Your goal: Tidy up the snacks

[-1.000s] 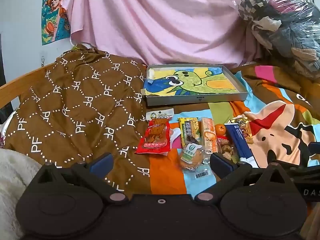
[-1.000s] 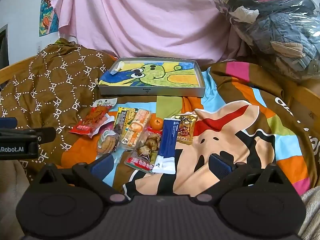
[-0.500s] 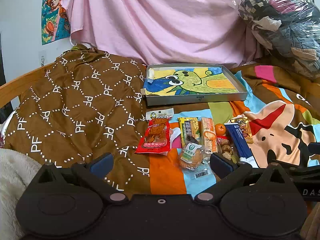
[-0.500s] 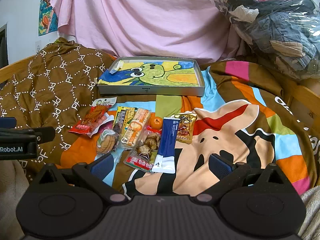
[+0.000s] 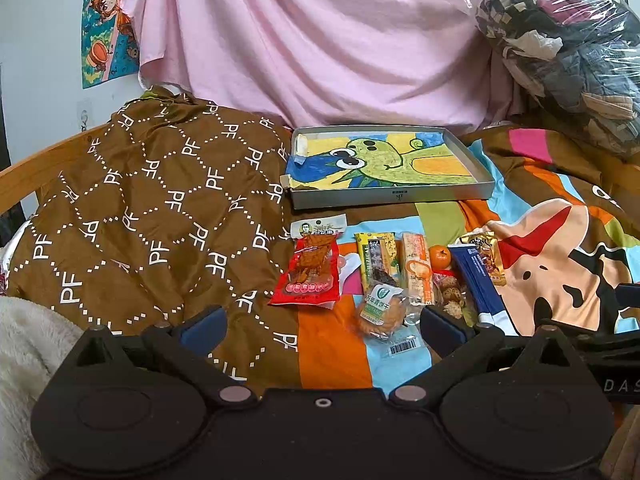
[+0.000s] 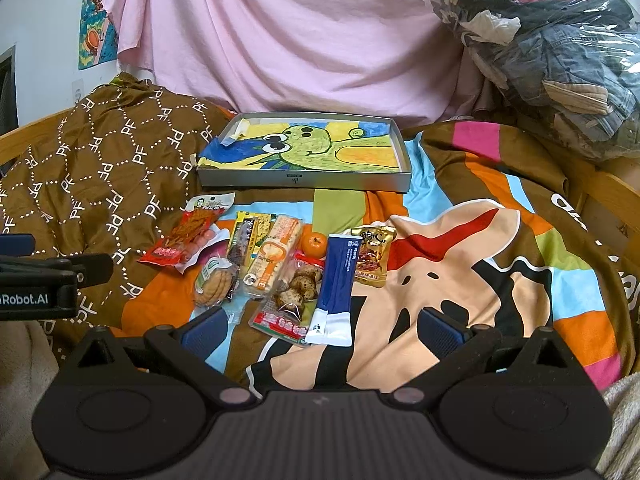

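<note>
left gripper [image 5: 320, 326]: jaws spread, empty | right gripper [image 6: 318, 330]: jaws spread, empty | snacks [image 6: 276, 264]: row on blanket [image 6: 540, 248], 12 o'clock of both grippers | tray [image 6: 304, 179]: 12 o'clock beyond snacks

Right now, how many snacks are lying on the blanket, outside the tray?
8, in a row before the tray: red packet, yellow-green bar, biscuits, orange wafer pack, mandarin, clear mushroom-like pack, blue sachet, gold packet. Overlaps may hide more.

Row of snack packets [image 6: 276, 264] and a small orange [image 6: 313, 243], flat on the quilt before a shallow grey tray [image 6: 304, 179].
</note>
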`<state>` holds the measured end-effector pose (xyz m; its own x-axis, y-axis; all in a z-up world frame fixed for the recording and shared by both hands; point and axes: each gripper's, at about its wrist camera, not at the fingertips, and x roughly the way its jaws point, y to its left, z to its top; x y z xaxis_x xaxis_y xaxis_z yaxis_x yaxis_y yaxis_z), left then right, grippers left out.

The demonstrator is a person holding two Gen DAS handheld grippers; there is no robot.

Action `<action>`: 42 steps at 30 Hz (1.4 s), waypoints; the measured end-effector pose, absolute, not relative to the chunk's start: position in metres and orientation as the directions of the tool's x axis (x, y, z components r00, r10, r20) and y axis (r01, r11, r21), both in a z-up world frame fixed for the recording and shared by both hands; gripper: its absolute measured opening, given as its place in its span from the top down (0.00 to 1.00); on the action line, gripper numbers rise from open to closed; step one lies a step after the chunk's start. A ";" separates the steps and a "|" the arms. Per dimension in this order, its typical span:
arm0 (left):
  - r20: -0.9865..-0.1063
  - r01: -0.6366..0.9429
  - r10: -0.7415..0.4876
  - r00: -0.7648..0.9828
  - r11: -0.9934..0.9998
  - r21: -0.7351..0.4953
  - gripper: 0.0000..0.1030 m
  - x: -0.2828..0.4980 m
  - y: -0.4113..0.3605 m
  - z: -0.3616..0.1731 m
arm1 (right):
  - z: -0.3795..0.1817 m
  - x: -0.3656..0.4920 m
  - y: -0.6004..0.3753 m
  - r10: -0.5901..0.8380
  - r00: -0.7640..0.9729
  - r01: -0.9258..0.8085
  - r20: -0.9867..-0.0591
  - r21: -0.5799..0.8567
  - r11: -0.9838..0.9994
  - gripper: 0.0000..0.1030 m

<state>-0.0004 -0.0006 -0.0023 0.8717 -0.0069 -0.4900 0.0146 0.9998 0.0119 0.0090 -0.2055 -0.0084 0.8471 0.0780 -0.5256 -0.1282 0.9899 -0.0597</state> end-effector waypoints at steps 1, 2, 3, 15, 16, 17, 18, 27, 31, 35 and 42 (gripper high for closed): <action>-0.490 0.015 -0.007 0.872 1.000 0.013 0.01 -0.001 -0.001 -0.003 | -0.008 0.009 -0.205 0.078 0.847 -0.128 -0.526 -0.060 0.990 0.00; -0.491 0.015 -0.007 0.871 1.000 0.012 0.01 0.000 -0.001 -0.003 | -0.008 0.009 -0.205 0.078 0.847 -0.128 -0.526 -0.060 0.990 0.00; -0.492 0.016 -0.007 0.871 1.000 0.013 0.01 0.001 -0.002 -0.005 | -0.008 0.009 -0.205 0.078 0.847 -0.128 -0.526 -0.060 0.990 0.00; -0.492 0.016 -0.007 0.870 1.000 0.013 0.01 0.001 -0.002 -0.005 | -0.008 0.009 -0.205 0.077 0.846 -0.128 -0.527 -0.060 0.990 0.00; -0.493 0.016 -0.007 0.870 1.000 0.013 0.01 0.001 -0.002 -0.005 | -0.008 0.009 -0.205 0.077 0.846 -0.128 -0.528 -0.060 0.990 0.00; -0.493 0.015 -0.007 0.870 1.000 0.013 0.01 0.001 -0.002 -0.005 | -0.007 0.009 -0.205 0.077 0.846 -0.128 -0.528 -0.060 0.990 0.00; -0.493 0.015 -0.007 0.870 1.000 0.013 0.01 0.001 -0.002 -0.005 | -0.007 0.009 -0.205 0.077 0.846 -0.128 -0.528 -0.061 0.990 0.00; -0.499 -0.001 0.030 0.866 0.998 0.057 0.01 0.004 -0.008 -0.010 | -0.009 0.013 -0.207 0.094 0.823 -0.131 -0.560 -0.027 0.991 0.00; -0.515 0.028 0.031 0.857 0.994 0.107 0.01 0.008 -0.015 -0.010 | -0.007 0.019 -0.215 0.133 0.794 -0.130 -0.594 0.047 0.990 0.00; -0.548 0.067 0.002 0.837 0.992 0.105 0.01 0.017 -0.016 -0.010 | -0.004 0.028 -0.229 0.191 0.769 -0.127 -0.610 0.147 0.981 0.00; -0.607 0.124 0.001 0.795 0.978 0.165 0.01 0.053 -0.017 -0.002 | -0.004 0.061 -0.258 0.348 0.678 -0.146 -0.647 0.345 0.927 0.00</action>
<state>0.0533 -0.0167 -0.0023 0.7950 0.0010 -0.6066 0.1244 0.9785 0.1646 0.0609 -0.2577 -0.0040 0.6781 0.3481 -0.6474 -0.1465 0.9271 0.3450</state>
